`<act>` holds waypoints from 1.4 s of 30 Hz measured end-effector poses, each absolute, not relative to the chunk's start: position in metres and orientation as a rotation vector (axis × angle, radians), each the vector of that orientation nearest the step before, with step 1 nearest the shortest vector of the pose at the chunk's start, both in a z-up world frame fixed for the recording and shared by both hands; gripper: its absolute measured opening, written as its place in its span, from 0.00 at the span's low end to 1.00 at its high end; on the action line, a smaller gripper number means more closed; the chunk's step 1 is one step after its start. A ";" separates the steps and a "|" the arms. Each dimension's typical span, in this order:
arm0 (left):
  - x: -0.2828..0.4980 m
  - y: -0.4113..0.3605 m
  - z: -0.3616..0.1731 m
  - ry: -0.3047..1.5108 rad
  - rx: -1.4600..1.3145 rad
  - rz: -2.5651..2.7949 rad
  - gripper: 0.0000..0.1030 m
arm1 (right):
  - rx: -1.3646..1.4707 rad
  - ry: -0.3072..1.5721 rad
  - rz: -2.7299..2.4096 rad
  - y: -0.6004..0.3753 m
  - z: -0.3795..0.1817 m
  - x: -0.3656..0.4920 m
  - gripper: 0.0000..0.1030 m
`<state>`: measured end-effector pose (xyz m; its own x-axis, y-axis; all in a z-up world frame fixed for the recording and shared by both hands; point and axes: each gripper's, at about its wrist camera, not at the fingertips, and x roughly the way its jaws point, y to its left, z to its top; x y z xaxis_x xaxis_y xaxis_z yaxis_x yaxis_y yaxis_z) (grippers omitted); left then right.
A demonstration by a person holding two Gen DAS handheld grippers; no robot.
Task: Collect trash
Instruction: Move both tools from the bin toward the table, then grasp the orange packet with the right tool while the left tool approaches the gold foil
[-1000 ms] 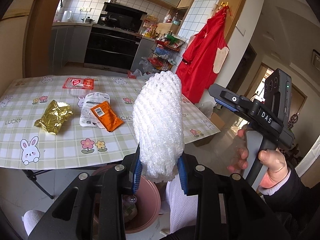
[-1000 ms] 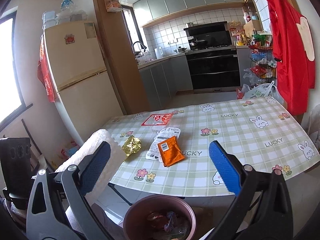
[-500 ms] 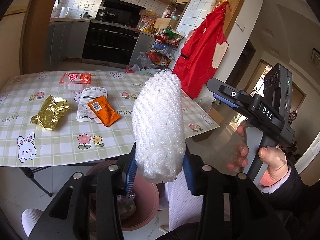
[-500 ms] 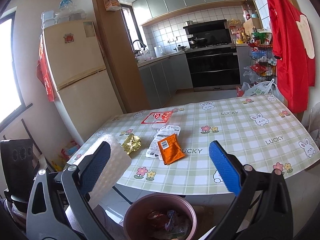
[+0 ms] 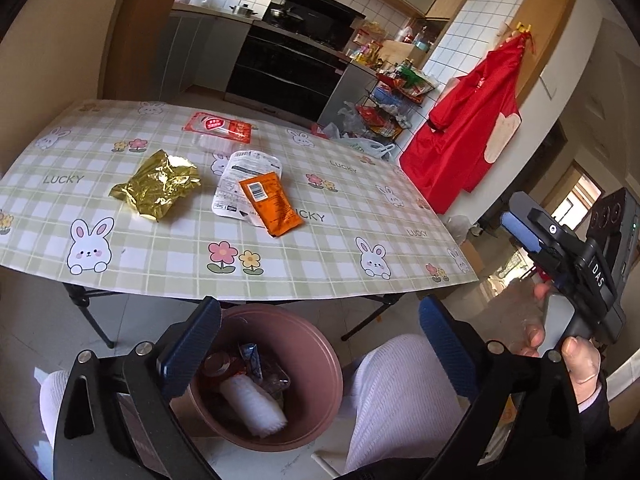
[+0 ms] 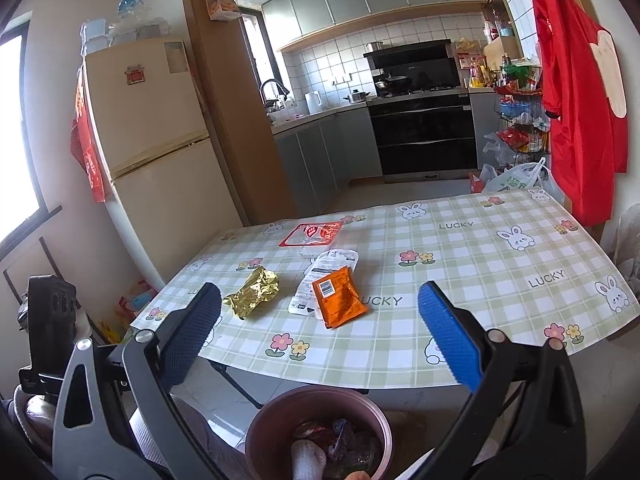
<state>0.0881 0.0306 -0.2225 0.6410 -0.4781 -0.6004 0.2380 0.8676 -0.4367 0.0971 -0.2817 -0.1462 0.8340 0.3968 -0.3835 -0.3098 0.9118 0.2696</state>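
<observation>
Pink bin [image 5: 320,344] holds white foam net [image 5: 256,404], seemingly wrappers; both tongs [image 5: 316,344] [image 6: 320,332] spread, empty.

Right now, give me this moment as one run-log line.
left claw: open, above pink bin | foam net: in bin | right claw: open, empty | on table: gold wrapper, orange packet, white pouch, red-white bag

white foam net [image 5: 256,406]: lying in pink bin [image 5: 320,344] | gold [image 5: 158,185], orange [image 5: 272,208] wrappers: on table
</observation>
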 end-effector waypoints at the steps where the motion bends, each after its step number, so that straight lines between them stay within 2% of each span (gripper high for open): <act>1: 0.089 0.033 -0.224 0.778 -0.342 -0.410 0.94 | 0.201 0.450 0.376 -0.281 -0.147 0.098 0.94; 14: 0.091 0.037 -0.233 0.804 -0.340 -0.359 0.94 | 0.184 0.490 0.371 -0.275 -0.159 0.104 0.95; 24: 0.109 0.048 -0.266 0.874 -0.363 -0.317 0.94 | 0.160 0.606 0.356 -0.264 -0.200 0.133 0.95; 36: 0.149 0.076 -0.325 0.988 -0.403 -0.221 0.94 | 0.083 0.769 0.389 -0.225 -0.268 0.198 0.95; 42: 0.186 0.103 -0.322 0.953 -0.400 -0.150 0.94 | -0.011 0.802 0.479 -0.190 -0.285 0.261 0.94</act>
